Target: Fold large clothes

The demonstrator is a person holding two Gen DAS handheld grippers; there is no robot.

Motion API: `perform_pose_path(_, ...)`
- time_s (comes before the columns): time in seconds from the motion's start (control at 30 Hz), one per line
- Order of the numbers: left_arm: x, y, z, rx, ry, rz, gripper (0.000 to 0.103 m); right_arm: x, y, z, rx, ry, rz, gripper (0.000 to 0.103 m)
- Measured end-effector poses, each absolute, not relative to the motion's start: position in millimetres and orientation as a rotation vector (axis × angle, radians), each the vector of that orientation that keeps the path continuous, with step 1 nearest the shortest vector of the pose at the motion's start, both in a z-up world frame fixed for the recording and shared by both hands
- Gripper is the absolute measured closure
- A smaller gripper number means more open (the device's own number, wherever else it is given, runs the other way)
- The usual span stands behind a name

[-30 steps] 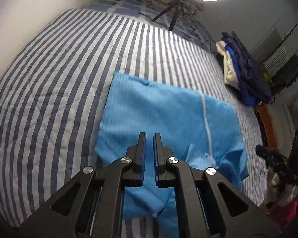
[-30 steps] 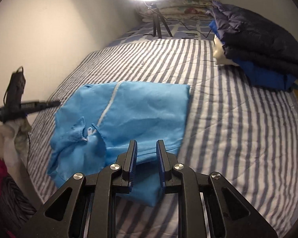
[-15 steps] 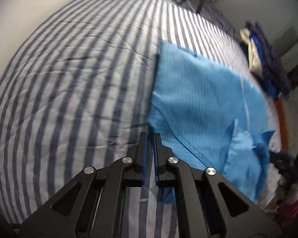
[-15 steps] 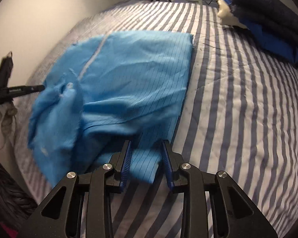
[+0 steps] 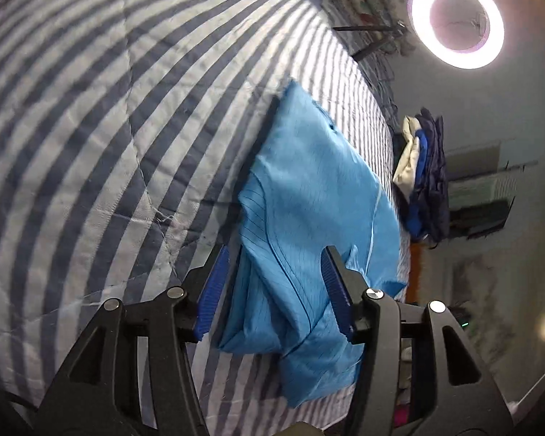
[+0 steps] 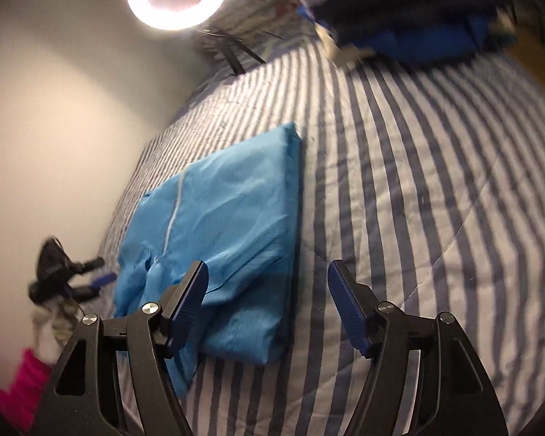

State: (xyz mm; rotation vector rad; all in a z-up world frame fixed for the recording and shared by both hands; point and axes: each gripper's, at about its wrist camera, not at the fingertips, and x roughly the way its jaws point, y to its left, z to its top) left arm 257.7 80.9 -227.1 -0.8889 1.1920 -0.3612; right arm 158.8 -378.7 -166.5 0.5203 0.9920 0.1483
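Note:
A bright blue garment (image 5: 309,196) lies partly folded on the striped bed (image 5: 91,145), with its crumpled near end toward me. My left gripper (image 5: 274,285) hovers over that near end; its jaws are opening, the cloth lies between them and the pads are clear of it. In the right wrist view the garment (image 6: 229,210) has a straight folded right edge. My right gripper (image 6: 269,292) straddles that edge near the corner, its jaws opening with no pad pressing the cloth. The left gripper (image 6: 67,278) also shows at the garment's far left side.
A pile of folded dark and blue clothes (image 5: 425,181) (image 6: 418,11) sits at the bed's far side. A ring light (image 5: 457,60) (image 6: 178,23) on a tripod stands at the head end. A pale wall (image 6: 54,109) runs along one side of the bed (image 6: 418,181).
Both grippers went from shut or nearly shut to wide open. Both dropped closer to the garment's near end, and both views rolled.

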Motion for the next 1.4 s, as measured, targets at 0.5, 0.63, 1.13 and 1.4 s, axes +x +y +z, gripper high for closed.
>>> perform_pose_path(0.5,308.2,54.4,-251.3,-0.998,1.206,-0.406,0.049,213.1,-391.8,-216.9,0.820,0.993,0.247,0.038)
perform_pose_path(0.63,316.0,44.0,-246.6,-0.930,1.196,-0.370,0.059,236.9,-380.6,-224.1,0.867,1.001,0.280,0.061)
perform_pose_path(1.13,304.1,-5.0,-181.3,-0.497,1.057,-0.304,0.100,282.7,-304.0,-173.0,0.477,1.039,0.182,0.098)
perform_pose_path(1.4,291.1,-37.0,-138.0,-0.432,0.985,-0.373,0.101,272.6,-283.0,-122.2,0.303,0.971,0.150,0.099)
